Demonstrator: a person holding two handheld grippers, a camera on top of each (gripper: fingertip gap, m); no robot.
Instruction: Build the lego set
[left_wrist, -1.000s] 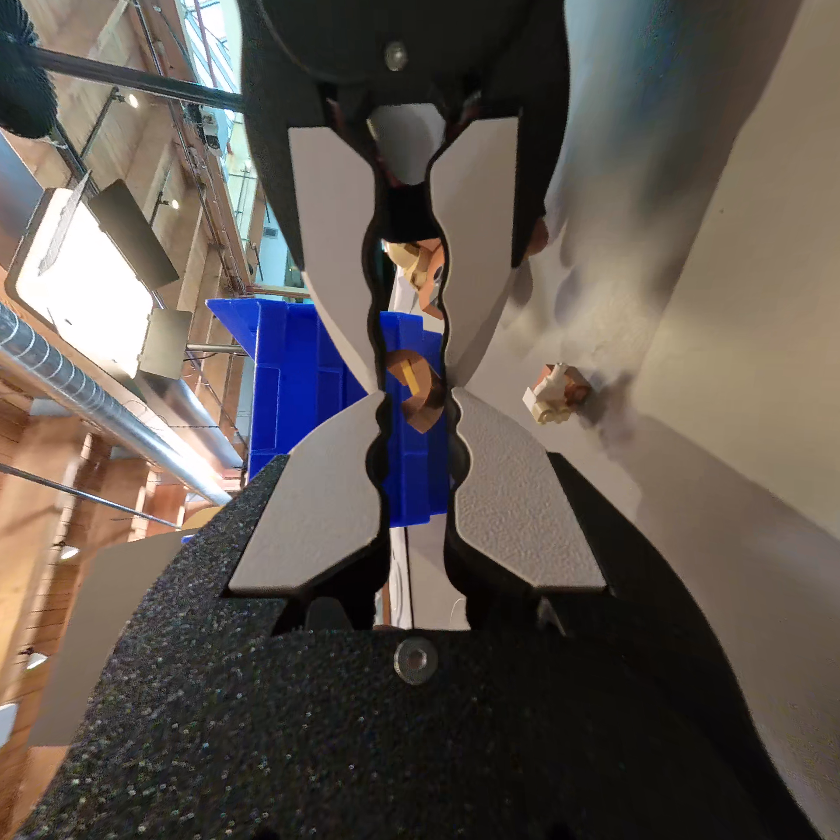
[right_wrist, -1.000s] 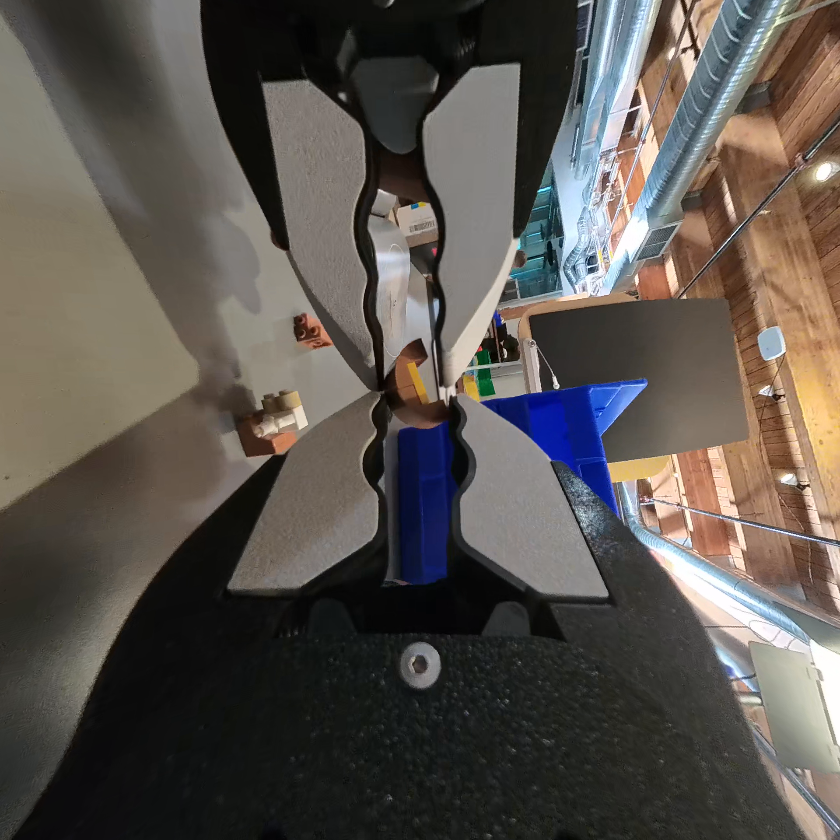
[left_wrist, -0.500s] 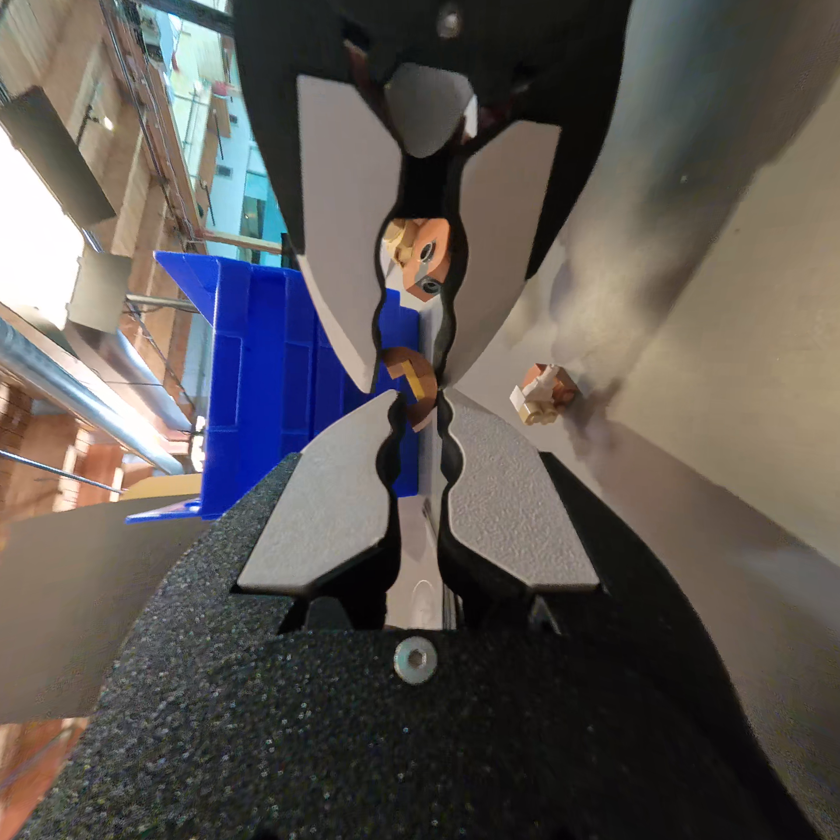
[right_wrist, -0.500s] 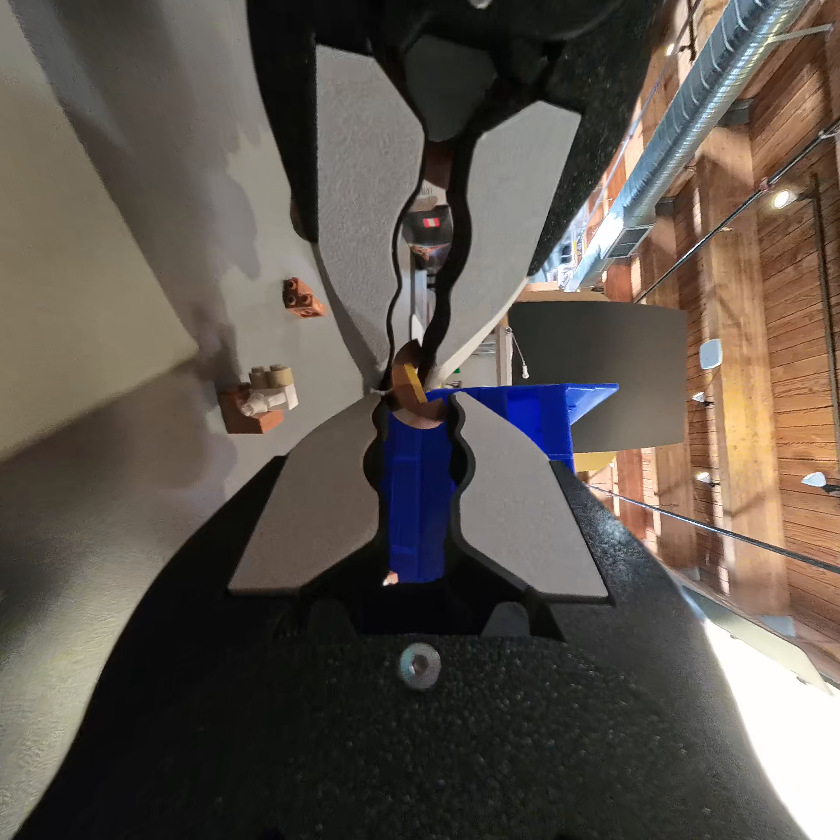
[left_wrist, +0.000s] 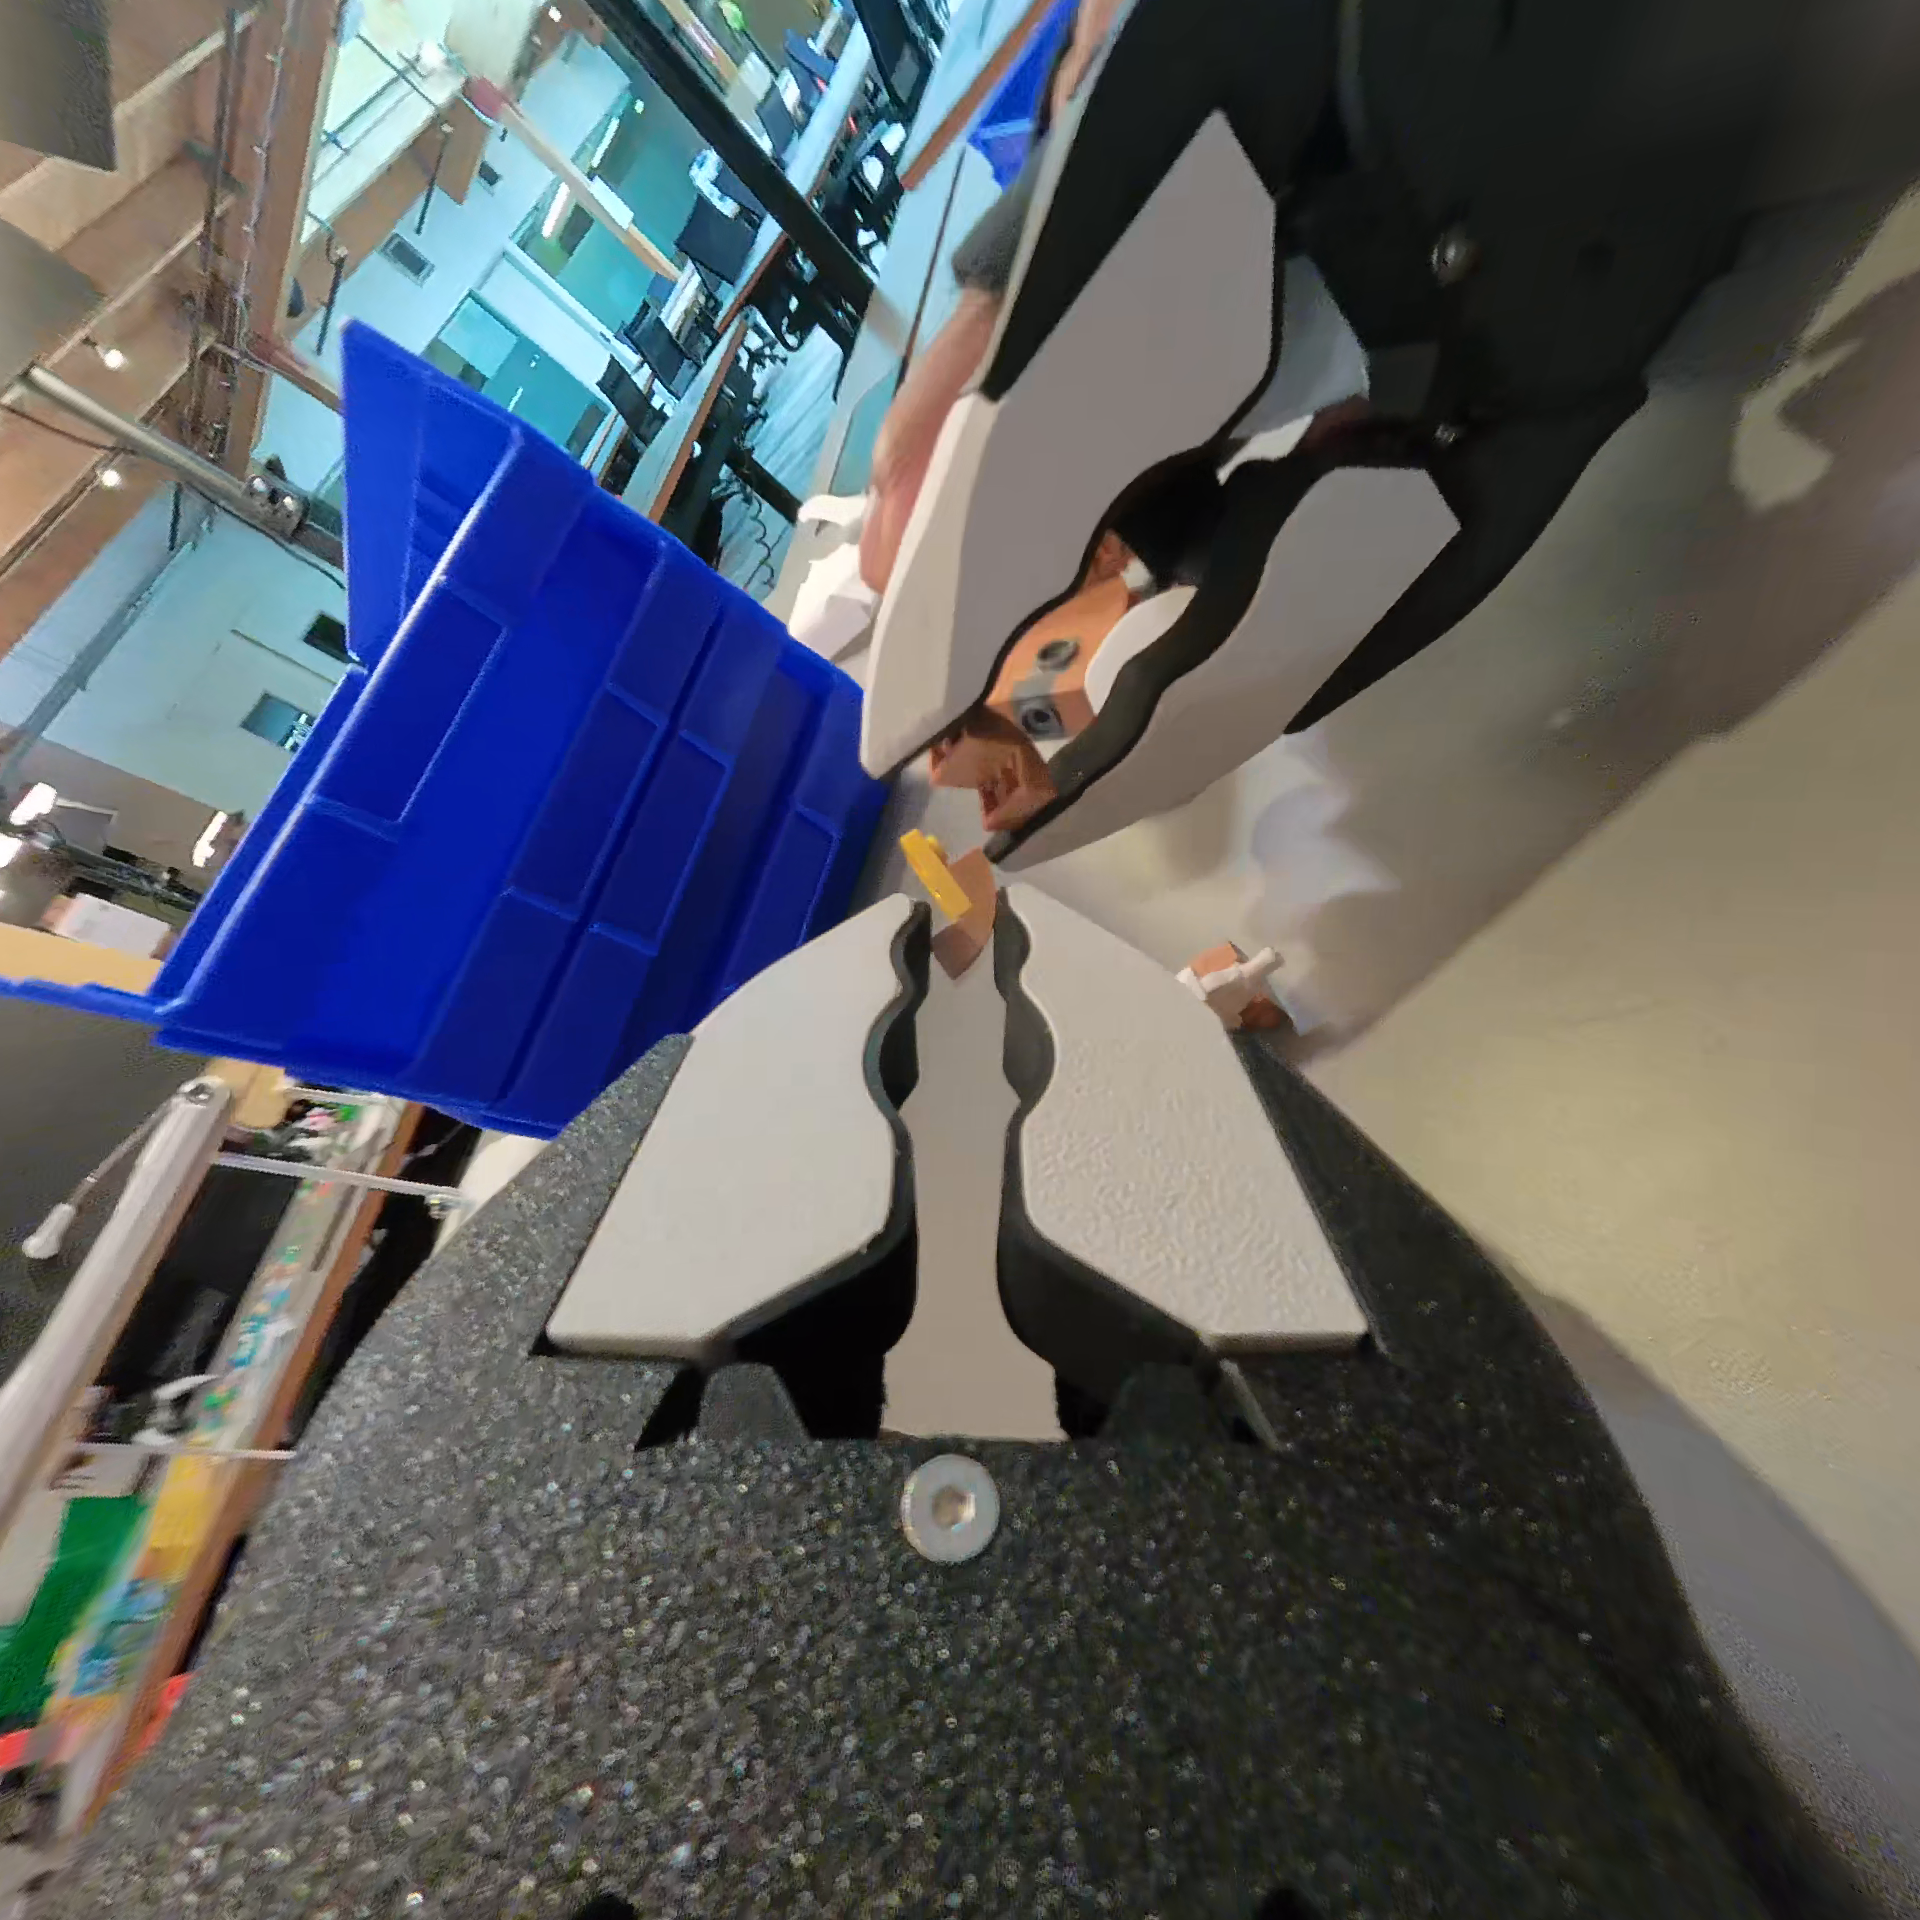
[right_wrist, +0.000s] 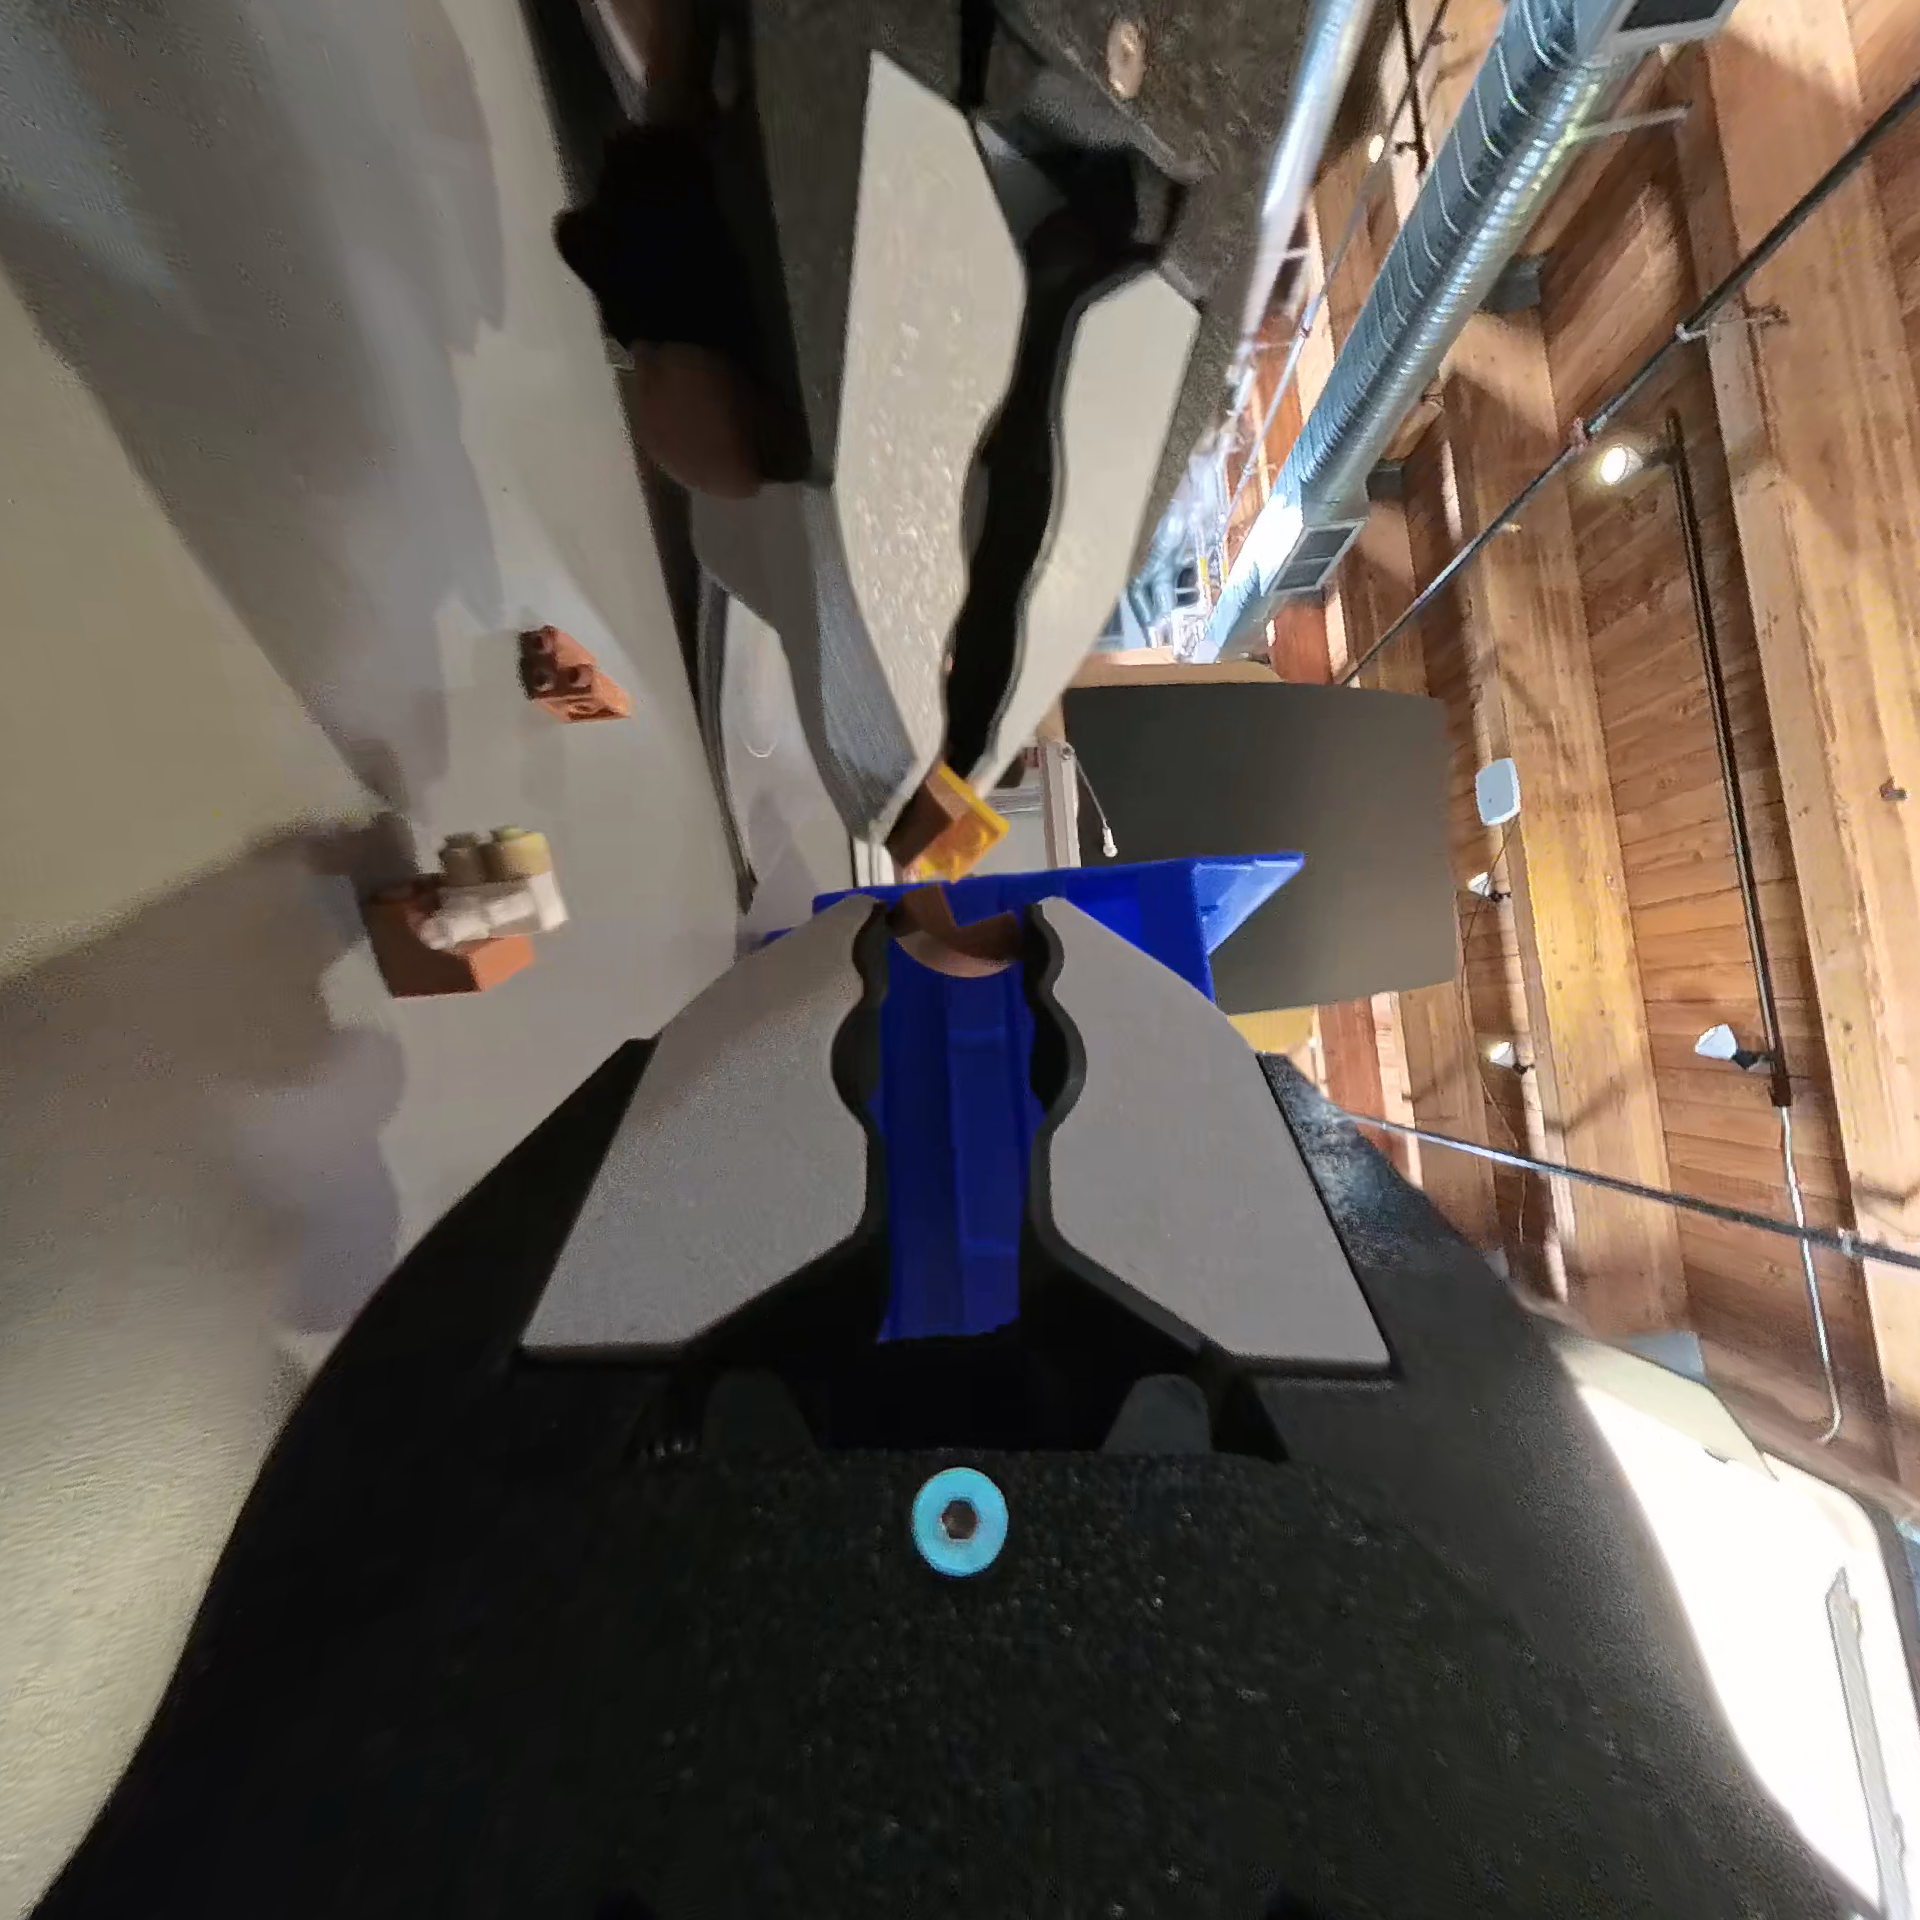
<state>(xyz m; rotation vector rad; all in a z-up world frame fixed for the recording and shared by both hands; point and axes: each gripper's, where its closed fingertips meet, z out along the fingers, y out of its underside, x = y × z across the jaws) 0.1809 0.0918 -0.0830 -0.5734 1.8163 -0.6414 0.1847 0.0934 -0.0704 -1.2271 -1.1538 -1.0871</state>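
Only the right wrist view shows the loose brown brick (right_wrist: 574, 681) on the table (right_wrist: 187, 582). Left tool (left_wrist: 961, 914) is clamped on a brown and yellow piece (left_wrist: 951, 899); right tool (right_wrist: 951, 920) on a brown arch (right_wrist: 956, 940), before the blue bin (left_wrist: 499, 790)

Grippers tip to tip above the table (right_wrist: 156, 520). Left gripper (left_wrist: 961, 914) pinches a small piece (left_wrist: 951, 904) at its tips; right gripper (right_wrist: 951, 920) pinches an arch (right_wrist: 956, 935). The two pieces sit just beside each other, contact unclear. Bin (left_wrist: 540, 831) behind both grippers. In the right wrist view, a brick cluster (right_wrist: 468, 925) lies on the table left of the tips, a lone brick (right_wrist: 571, 681) farther along, apart.
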